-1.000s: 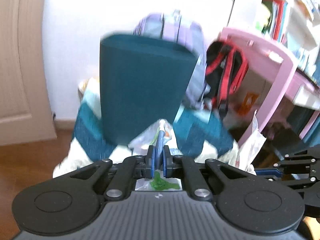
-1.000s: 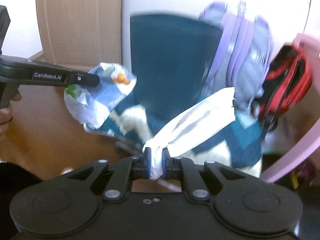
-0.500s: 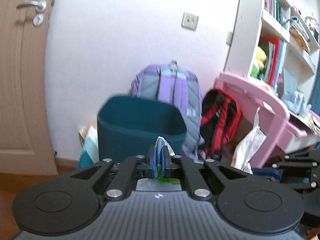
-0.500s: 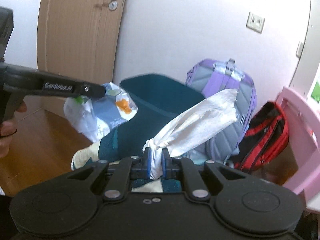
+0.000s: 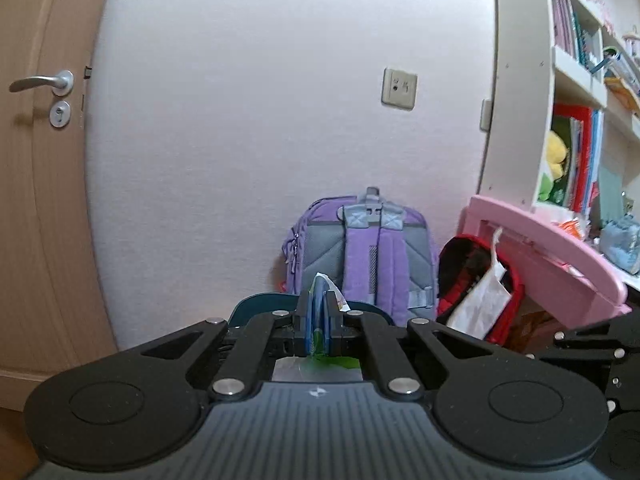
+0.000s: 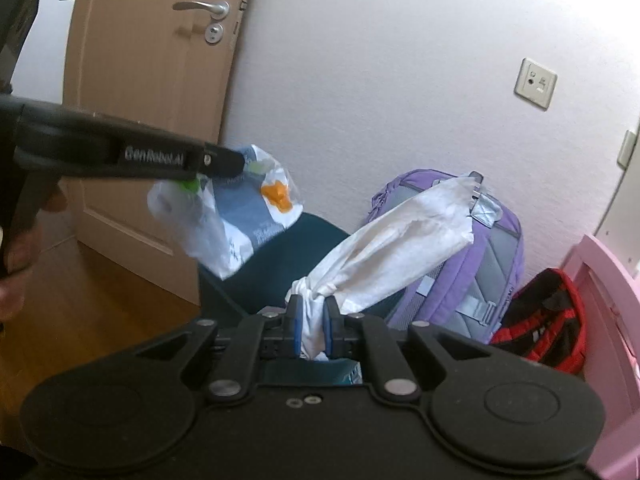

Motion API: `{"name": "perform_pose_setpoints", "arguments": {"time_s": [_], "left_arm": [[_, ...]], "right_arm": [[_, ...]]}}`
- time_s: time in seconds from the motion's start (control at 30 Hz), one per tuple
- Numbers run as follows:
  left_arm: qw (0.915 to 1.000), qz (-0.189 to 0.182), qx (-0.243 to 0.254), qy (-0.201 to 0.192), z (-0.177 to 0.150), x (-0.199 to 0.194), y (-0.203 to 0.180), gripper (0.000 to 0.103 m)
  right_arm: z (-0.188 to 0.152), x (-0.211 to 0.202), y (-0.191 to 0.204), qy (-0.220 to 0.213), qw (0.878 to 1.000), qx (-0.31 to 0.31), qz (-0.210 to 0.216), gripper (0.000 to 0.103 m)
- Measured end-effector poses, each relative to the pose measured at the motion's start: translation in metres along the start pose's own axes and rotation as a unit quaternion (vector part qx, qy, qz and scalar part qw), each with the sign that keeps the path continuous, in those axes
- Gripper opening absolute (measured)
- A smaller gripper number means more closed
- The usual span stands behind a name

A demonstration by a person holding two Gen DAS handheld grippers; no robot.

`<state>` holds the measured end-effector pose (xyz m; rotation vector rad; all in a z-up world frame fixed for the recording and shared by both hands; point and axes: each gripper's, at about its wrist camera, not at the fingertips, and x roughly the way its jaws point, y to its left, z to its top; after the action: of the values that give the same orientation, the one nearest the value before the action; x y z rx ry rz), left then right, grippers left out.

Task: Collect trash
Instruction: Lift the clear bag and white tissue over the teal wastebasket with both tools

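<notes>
- The left hand-held gripper (image 6: 240,166) is clamped tight on a crinkly plastic snack wrapper (image 6: 240,220), glossy white with blue-grey panels, an orange blotch and a green spot; the wrapper hangs slack in the air below the tips, over the near edge of the bin.
- From the left wrist view only a thin folded edge of that wrapper shows, pinched between the blue pads (image 5: 310,316).
- The right hand-held gripper (image 6: 311,322) is closed just as firmly on a white paper bag (image 6: 400,248), matte and creased, bunched into a knot at the pads and flaring out to a torn, ragged mouth that points up and to the right.
- Under both pieces of trash stands a dark teal bin (image 6: 296,264), smooth-walled with a rounded rim; its inside is not visible from here.
- Behind the bin a purple backpack (image 6: 472,272) with grey padded mesh leans against the plain white wall (image 6: 380,80).
- Beside it sits a red and black backpack (image 6: 548,320), gaping open.
- A pink moulded desk (image 5: 548,248) with a curved edge stands to the right, under white shelves (image 5: 576,80) holding books and a yellow soft toy.
- A wood-grain door (image 6: 152,80) with a metal lever handle is on the left, above a wooden floor (image 6: 80,300).
</notes>
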<state>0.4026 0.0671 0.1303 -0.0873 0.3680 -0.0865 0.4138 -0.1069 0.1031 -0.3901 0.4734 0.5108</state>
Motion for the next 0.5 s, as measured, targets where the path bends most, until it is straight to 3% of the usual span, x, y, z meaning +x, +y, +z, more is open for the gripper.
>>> {"name": "perform_pose_setpoints", "arguments": {"time_s": [0.5], "left_arm": [[0.9953, 0.023, 0.02, 0.092, -0.038, 0.117, 0.018, 0.005]], "right_arm": [[-0.011, 0.108, -0.007, 0.076, 0.997, 0.021, 0.021, 0.009]]}}
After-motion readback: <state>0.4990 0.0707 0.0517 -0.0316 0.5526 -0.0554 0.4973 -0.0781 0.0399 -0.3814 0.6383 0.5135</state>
